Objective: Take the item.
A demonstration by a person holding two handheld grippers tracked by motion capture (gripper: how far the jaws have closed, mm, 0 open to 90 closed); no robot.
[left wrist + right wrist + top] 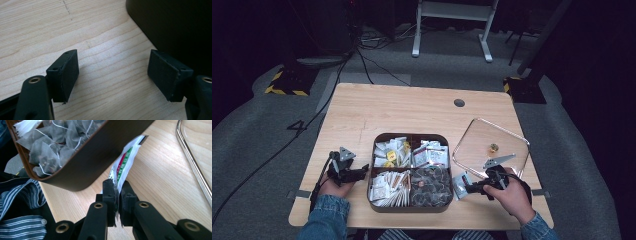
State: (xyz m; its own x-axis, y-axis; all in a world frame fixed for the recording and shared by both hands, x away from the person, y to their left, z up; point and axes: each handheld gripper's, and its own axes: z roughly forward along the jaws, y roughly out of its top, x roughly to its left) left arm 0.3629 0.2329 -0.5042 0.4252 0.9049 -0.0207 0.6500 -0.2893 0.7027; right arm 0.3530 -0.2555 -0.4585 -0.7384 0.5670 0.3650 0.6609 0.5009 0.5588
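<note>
Two tools work a wooden worktop (422, 107). From above, the right tool (468, 189) sits beside a four-part tray (411, 171), a clear lid (490, 147) behind it. Its own camera shows the jaws pinched tight on a white sachet (125, 162) against the tray's outer wall. The left tool (112, 72) rests wide open and empty over bare wood.

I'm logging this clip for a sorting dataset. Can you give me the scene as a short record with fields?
surface: wooden table
container: dark four-compartment tray of sachets and tea bags
lid: clear lid, right of tray
right gripper: shut on a white sachet beside the tray's right edge
left gripper: open, nothing between its jaws, left of tray
</note>
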